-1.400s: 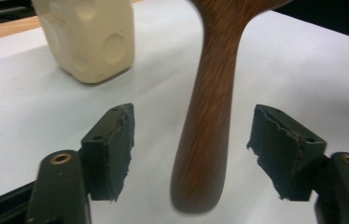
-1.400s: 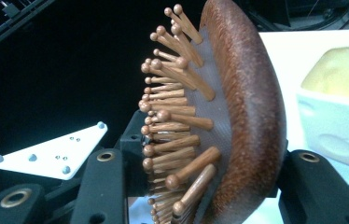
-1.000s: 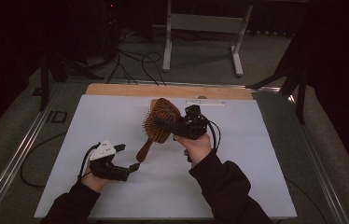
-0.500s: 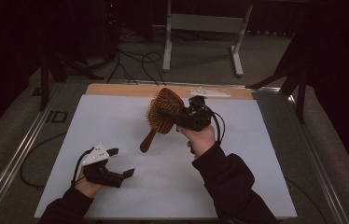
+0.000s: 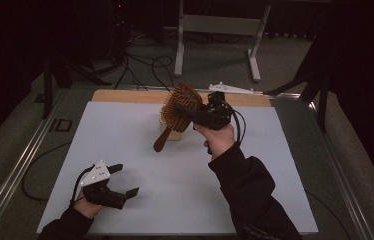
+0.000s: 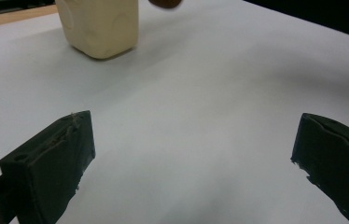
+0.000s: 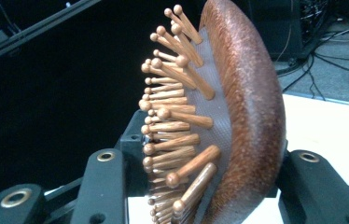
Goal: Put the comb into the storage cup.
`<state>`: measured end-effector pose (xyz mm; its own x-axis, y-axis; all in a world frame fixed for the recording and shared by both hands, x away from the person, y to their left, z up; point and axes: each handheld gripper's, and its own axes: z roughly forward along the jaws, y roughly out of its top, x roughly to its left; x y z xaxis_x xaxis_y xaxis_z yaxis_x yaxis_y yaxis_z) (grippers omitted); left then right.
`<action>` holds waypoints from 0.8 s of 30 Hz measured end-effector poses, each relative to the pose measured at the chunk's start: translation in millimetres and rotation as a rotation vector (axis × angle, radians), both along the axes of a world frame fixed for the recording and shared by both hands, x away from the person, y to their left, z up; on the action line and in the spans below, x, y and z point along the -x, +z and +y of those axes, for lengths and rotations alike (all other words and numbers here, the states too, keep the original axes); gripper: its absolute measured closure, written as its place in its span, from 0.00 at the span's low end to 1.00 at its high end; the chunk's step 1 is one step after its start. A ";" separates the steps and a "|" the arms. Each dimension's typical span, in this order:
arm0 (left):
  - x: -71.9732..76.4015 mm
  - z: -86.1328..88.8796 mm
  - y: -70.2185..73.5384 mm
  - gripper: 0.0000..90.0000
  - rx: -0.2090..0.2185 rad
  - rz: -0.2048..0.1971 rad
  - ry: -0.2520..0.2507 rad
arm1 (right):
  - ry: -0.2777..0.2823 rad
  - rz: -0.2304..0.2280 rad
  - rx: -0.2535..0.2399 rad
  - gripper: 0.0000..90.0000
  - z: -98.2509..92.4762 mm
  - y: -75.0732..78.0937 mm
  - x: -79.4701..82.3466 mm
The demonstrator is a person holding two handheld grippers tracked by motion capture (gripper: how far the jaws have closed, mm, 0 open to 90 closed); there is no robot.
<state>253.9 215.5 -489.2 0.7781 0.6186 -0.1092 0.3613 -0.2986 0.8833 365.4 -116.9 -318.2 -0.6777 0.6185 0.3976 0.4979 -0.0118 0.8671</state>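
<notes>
I hold hairbrush (image 5: 180, 111) by head in right hand-held gripper (image 5: 201, 116), handle slanting down-left toward cream block (image 6: 99, 25); left hand-held gripper (image 5: 125, 182) wide, empty, near bench (image 5: 275, 165) front edge, well apart.

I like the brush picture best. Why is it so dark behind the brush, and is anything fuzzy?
Right gripper view: the hairbrush is lit and sharp, the unlit room behind is black. Left gripper view: the cream block looks soft. High view: bright white mat, dark surroundings.

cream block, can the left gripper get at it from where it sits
Probably yes: the left gripper is open and faces the cream block across bare white mat; the brush hangs over it, held by the right gripper.
</notes>
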 end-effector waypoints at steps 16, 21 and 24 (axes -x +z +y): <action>4.3 3.8 -1.8 0.00 0.005 -0.021 -0.008 | -0.064 -0.029 -0.017 0.57 -11.4 24.9 -26.6; 4.5 4.9 -1.7 0.00 0.019 -0.024 -0.006 | -0.102 -0.049 -0.014 0.57 -13.2 35.8 -39.0; 4.6 5.0 -1.7 0.00 0.022 -0.028 -0.012 | -0.124 -0.057 -0.003 0.57 -12.8 39.9 -46.1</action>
